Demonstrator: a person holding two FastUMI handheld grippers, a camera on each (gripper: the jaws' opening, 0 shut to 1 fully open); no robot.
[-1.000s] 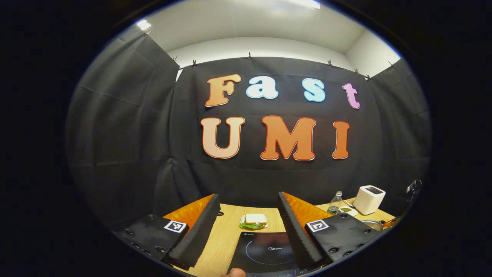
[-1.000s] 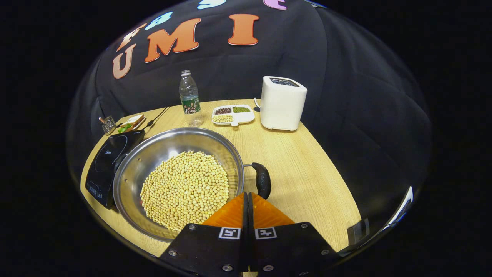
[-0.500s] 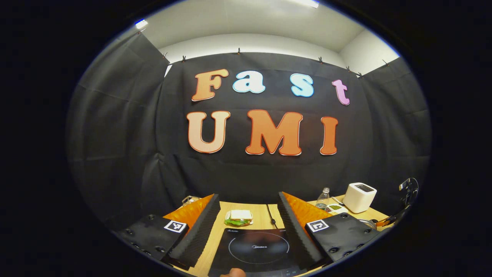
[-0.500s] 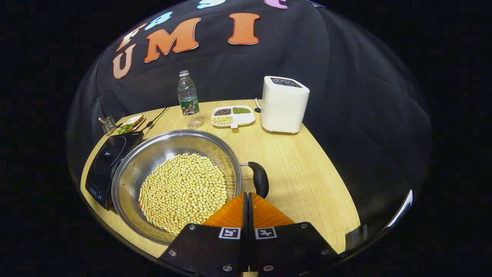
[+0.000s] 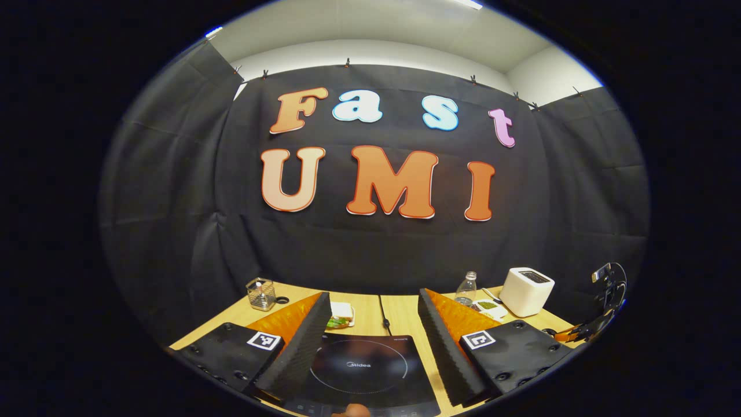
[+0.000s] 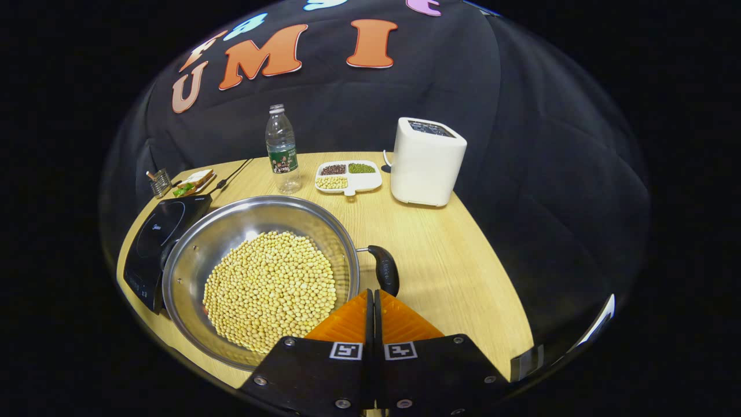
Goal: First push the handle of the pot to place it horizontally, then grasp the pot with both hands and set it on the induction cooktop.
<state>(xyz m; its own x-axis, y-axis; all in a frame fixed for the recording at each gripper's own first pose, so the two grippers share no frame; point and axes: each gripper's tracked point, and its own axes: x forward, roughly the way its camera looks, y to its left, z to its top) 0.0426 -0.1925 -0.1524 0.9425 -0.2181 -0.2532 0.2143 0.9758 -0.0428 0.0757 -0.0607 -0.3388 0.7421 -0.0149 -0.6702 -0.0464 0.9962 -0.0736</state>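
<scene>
In the right gripper view, the pot (image 6: 260,278), filled with soybeans (image 6: 269,289), is seen on the tabletop (image 6: 451,272) beside the cooktop (image 6: 156,243); a divided dish (image 6: 348,176) holds beans. The right tongs (image 6: 370,301) are closed, empty, near the handle (image 6: 385,269). The left tongs (image 5: 373,336) are held wide open, empty, over the cooktop (image 5: 362,370).

Bare table (image 6: 457,260) right of pot (image 6: 255,278), cooktop (image 6: 156,231) touching its left, bottle (image 6: 282,150) behind
</scene>
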